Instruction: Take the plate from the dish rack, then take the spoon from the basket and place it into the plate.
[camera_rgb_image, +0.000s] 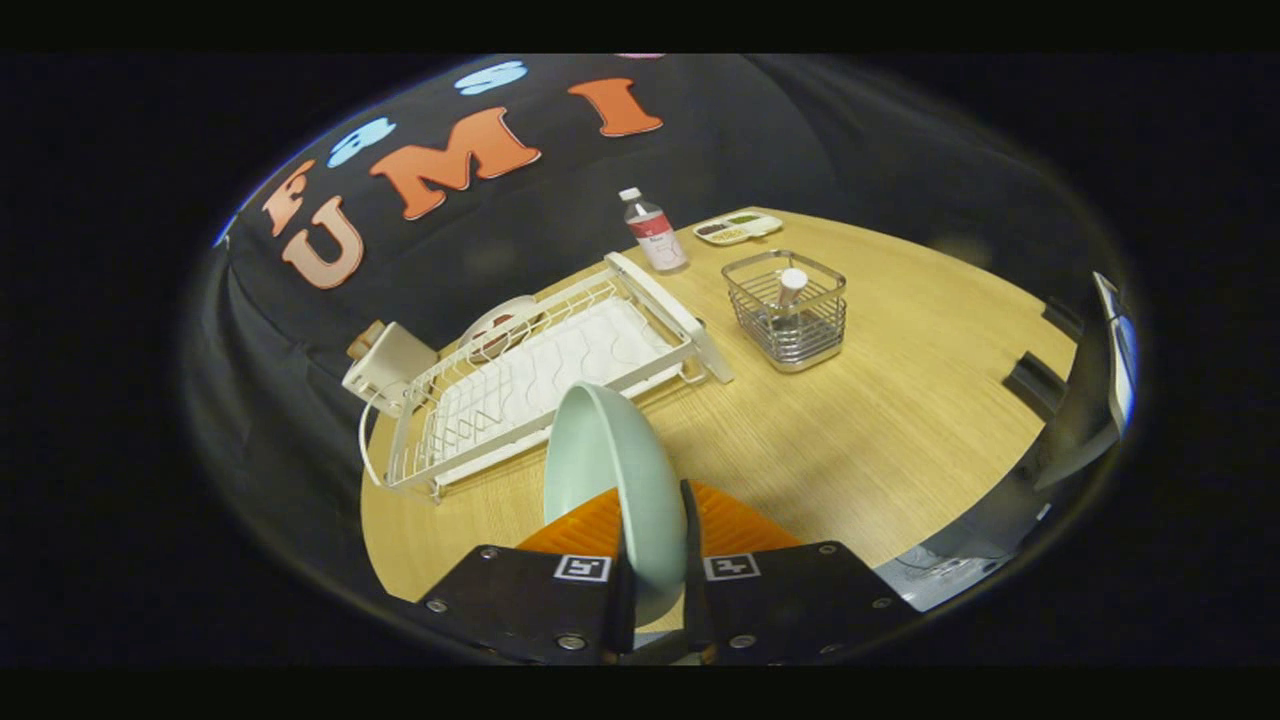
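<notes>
Gripping the pale green plate (612, 470) on edge between the two fingers of the gripper (655, 560), both pressing on its rim, one on each face. Holding it upright and clear of the wooden table (880, 440), rising from the finger gap toward 12 o'clock. Hanging just in front of the white dish rack (540, 385), which is lying toward 11 o'clock and now looking bare of other plates, though something round and pale is leaning behind its far rail.

Judging the first step as done or nearly so: plate out of the rack, not yet set down.

Handling, as a guess: looking like glazed ceramic or melamine, so stiff, smooth and likely slippery at the rim; possibly fragile if dropped on the wood. Carrying moderate weight well above the pinch, so tending to swing or twist around the grip. Taking hold deep on the rim, as here, seems wise; lowering slowly and laying it flat before letting go.

Waiting toward 1 o'clock: the wire basket (786, 312), well apart from the rack, with a white handle standing up inside it, presumably the spoon (792, 288). Too small to tell the bowl of it. Likely light and thin, wanting a pinch on the upright handle and a straight lift.

Standing farther off, near 12 o'clock: a small bottle (655, 235) with a red label, and beyond the basket a shallow tray (738, 228). Leaving open table between rack and basket for setting the plate down.
</notes>
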